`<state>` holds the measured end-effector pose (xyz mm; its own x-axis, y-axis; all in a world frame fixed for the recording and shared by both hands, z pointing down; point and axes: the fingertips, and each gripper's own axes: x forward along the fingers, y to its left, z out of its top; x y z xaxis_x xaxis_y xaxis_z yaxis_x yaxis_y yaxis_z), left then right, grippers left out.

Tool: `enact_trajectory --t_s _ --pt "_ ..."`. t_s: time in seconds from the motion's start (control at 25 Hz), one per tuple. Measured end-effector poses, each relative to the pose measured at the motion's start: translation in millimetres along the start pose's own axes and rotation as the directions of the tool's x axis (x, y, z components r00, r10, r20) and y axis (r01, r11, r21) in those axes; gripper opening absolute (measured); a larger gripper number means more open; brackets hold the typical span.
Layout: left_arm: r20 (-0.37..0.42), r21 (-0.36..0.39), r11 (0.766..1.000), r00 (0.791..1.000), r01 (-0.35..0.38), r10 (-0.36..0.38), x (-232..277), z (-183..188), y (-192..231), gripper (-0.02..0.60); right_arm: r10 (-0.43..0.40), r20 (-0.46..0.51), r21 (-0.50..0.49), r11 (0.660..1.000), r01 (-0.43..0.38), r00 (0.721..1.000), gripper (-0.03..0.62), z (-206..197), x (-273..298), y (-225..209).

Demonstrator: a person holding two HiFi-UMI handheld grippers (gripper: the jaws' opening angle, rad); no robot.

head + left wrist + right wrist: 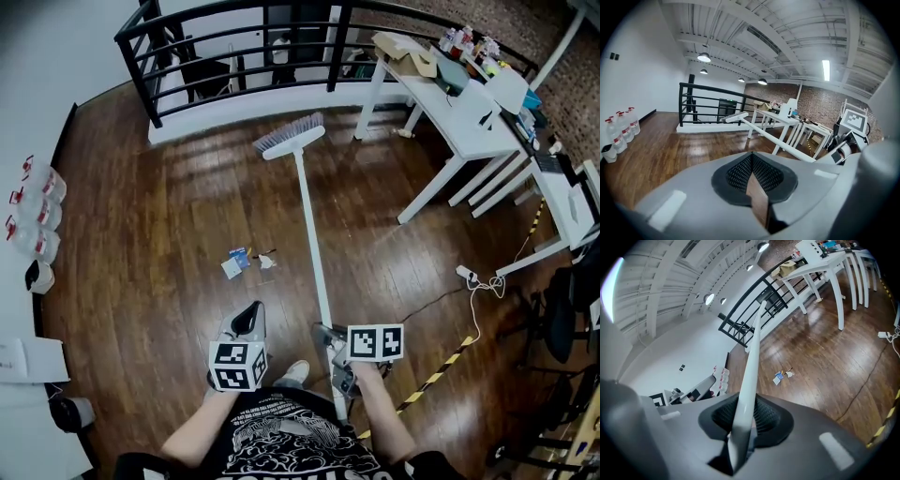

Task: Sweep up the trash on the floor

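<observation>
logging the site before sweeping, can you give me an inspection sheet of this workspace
surface: dark wooden floor
job's things: white-handled broom, head well beyond the trash; paper scraps in one small cluster
clutter: white tables crowded with small items
grippers: right hand-held gripper shut on the broom handle; left hand-held gripper shut, empty
cables: power strip with white cable near the table legs
surroundings: black railing; water bottles along the wall

We see a black railing (pixel 337 47) at twelve o'clock, a cluttered white tabletop (pixel 450 117) at two, bottles (pixel 42 202) at nine, and a power strip (pixel 464 273) at four.
</observation>
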<state>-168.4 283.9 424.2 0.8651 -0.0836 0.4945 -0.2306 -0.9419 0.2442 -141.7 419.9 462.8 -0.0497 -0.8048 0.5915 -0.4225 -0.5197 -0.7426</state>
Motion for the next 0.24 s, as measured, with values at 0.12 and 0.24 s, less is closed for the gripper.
enact_trajectory --t_s 0.12,0.24 --pt "0.004 -0.007 1.0 1.0 -0.011 0.011 -1 -3 -6 0.005 0.005 -0.011 -0.008 1.0 -0.006 1.0 0.069 -2 -5 -3" --pt "0.007 -0.009 1.0 1.0 -0.018 0.018 -4 -6 -13 0.005 0.009 -0.021 -0.011 1.0 -0.009 1.0 0.069 -6 -11 -5"
